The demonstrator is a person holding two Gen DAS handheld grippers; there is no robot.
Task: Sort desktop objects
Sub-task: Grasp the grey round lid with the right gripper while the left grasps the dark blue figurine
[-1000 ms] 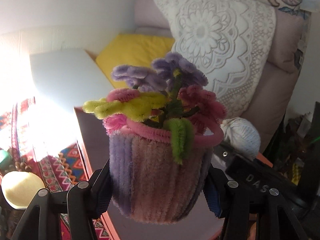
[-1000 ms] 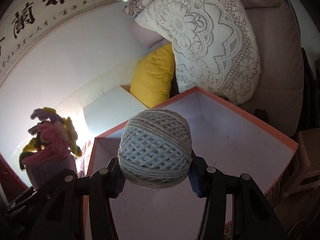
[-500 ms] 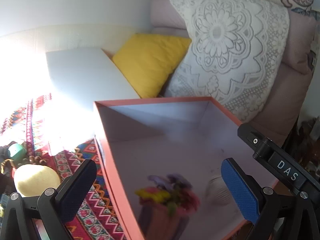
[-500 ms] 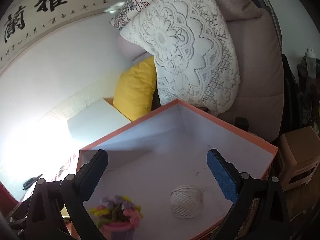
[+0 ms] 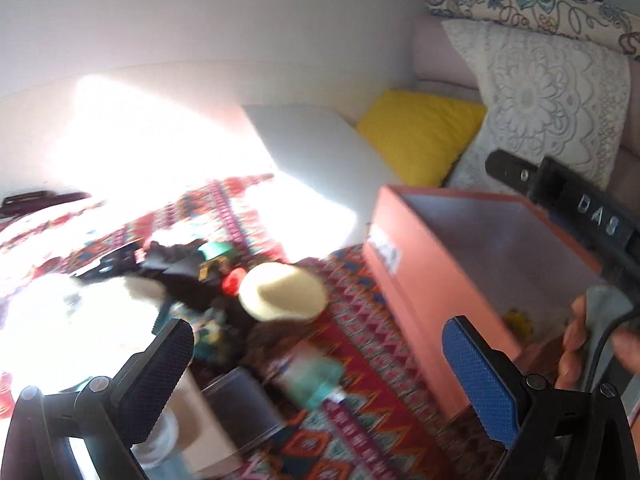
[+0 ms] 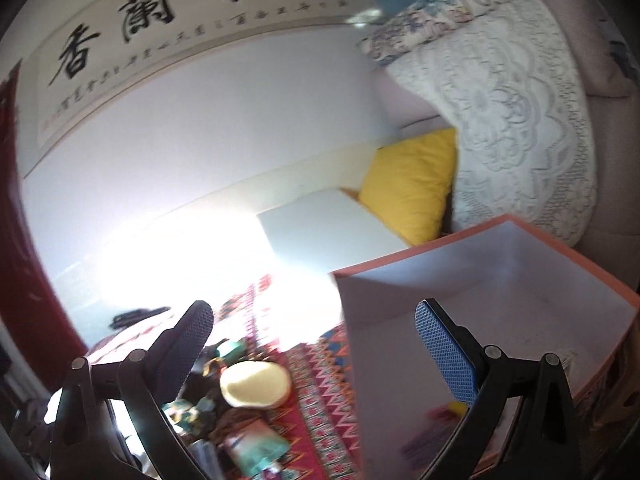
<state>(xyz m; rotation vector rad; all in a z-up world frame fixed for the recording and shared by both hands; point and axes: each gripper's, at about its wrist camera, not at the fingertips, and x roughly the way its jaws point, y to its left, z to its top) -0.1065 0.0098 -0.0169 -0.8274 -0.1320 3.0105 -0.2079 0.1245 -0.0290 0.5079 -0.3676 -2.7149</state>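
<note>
The orange box (image 5: 416, 276) with a pale inside stands at the right on a patterned cloth (image 5: 360, 360). A blurred yellow bit of the pipe-cleaner flower pot (image 5: 518, 320) shows inside it. In the right wrist view the pot (image 6: 438, 420) is a pink and yellow smear on the floor of the box (image 6: 460, 240). My left gripper (image 5: 320, 376) is open and holds nothing, over the clutter left of the box. My right gripper (image 6: 312, 354) is open too, above the box's left wall. The yarn ball is not clearly visible.
A pale yellow round object (image 5: 282, 292) lies left of the box among small clutter, with a teal bottle (image 5: 320, 376) and a clear container (image 5: 240, 400) nearer. A hand (image 5: 576, 344) holds the other gripper at the right. A yellow cushion (image 6: 412, 184) and lace pillow sit behind.
Both grippers opened and dropped the flower pot and the yarn ball into the box. Since then both views have swung left, from over the box toward the clutter on the cloth.
</note>
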